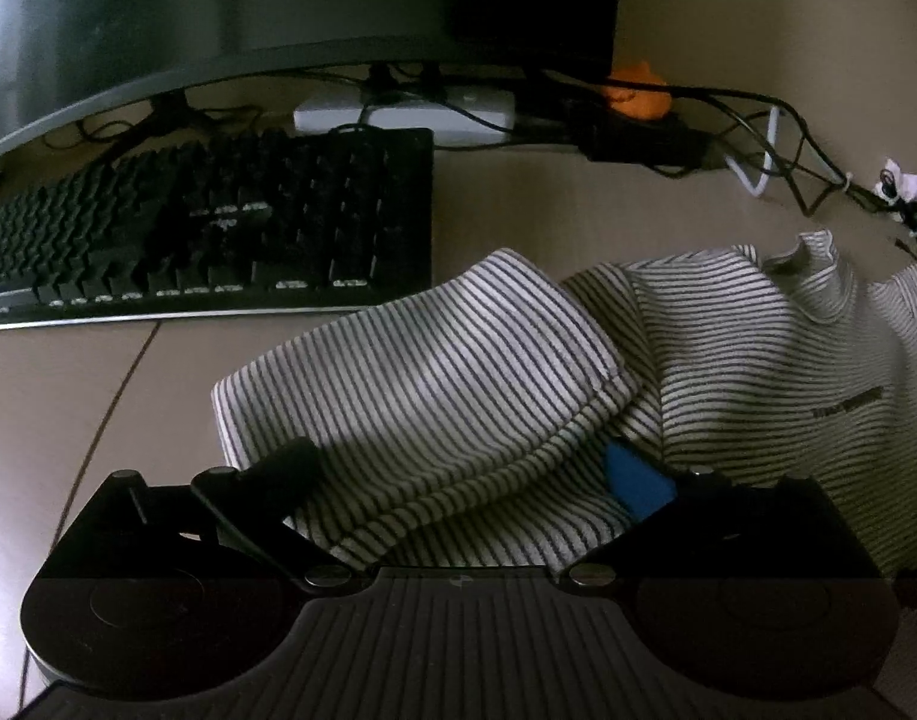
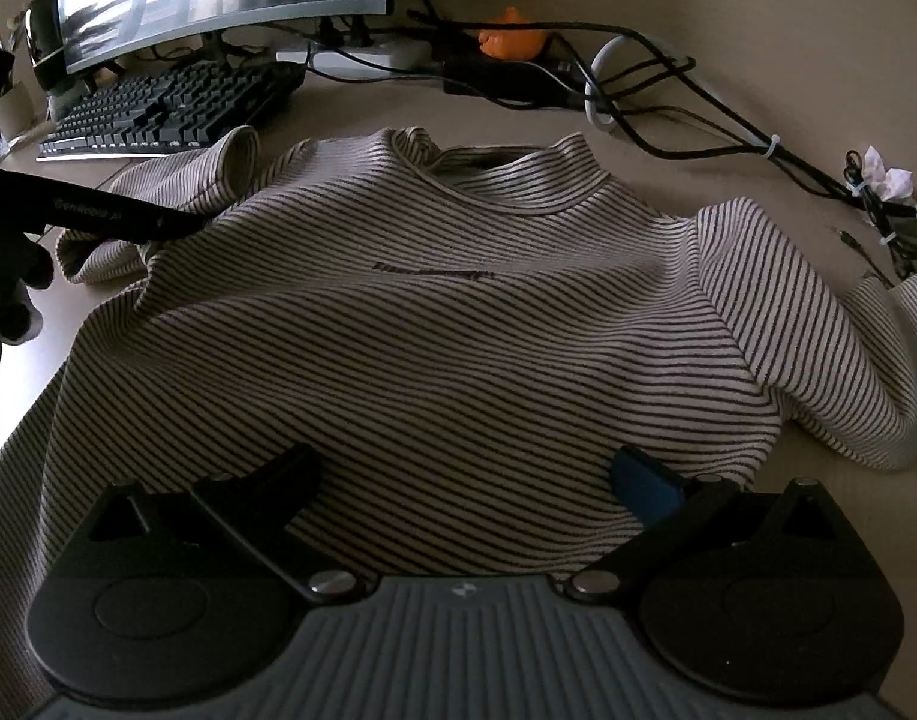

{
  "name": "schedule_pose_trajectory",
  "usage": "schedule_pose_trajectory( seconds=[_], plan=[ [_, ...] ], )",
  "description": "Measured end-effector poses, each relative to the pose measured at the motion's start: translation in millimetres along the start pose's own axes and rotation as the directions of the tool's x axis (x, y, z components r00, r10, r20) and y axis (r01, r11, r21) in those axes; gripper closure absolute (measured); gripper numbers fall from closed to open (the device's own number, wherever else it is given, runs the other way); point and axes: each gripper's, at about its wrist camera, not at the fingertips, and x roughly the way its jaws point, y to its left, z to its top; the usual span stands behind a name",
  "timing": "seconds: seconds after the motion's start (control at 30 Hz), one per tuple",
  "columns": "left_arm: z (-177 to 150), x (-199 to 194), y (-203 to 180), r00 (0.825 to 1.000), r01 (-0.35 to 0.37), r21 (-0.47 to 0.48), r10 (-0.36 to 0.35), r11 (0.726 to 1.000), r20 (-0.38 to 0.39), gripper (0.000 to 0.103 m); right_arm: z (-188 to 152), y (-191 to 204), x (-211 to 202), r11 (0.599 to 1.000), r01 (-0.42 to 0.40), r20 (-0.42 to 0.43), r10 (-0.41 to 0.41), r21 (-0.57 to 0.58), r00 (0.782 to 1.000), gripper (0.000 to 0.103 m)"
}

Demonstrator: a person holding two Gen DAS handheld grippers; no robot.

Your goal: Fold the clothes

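While both claws, left claw (image 1: 458, 468) and right claw (image 2: 464, 474), stand spread, the soft, limp striped shirt (image 2: 434, 324) is probably best pinched at the sleeve cuff (image 1: 434, 360).

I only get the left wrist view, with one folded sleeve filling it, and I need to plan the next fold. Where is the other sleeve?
Observer: The other sleeve lies spread out to the right of the shirt body, not folded in.
Operator: And what is the right gripper doing?
Observer: The right gripper is open over the lower front of the shirt, with nothing pinched.
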Motion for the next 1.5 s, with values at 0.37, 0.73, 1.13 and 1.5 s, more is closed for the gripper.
schedule_pose_trajectory(
  seconds=[0.37, 0.73, 1.13, 1.5],
  plan=[
    [-8.9, -8.1, -2.7, 0.978, -0.189, 0.202, 0.167, 0.961, 0.124, 0.092, -5.5, 2.2, -2.2, 1.000, 0.014, 0.033, -0.014, 0.014, 0.999, 0.000],
    [-14.7, -60.5, 124.8, 0.867, -0.464, -0.071, 0.469, 0.883, 0.166, 0.093, 10.0, 46.1, -11.7, 0.988, -0.148, 0.056, 0.151, -0.052, 0.987, 0.000],
    [-31.2, -97.9, 84.4, 0.983, 0.048, -0.286, 0.005, 0.957, 0.182, 0.019, 8.1, -87.7, -55.1, 0.901, -0.087, 0.131, 0.034, 0.424, 0.991, 0.000],
    [-49.4, -54.5, -22.5, 0.980, 0.192, -0.272, -0.196, 0.943, 0.011, 0.009, -7.4, -210.1, -1.5, 0.570, -0.254, 0.280, 0.044, 0.782, 0.959, 0.000]
  ],
)
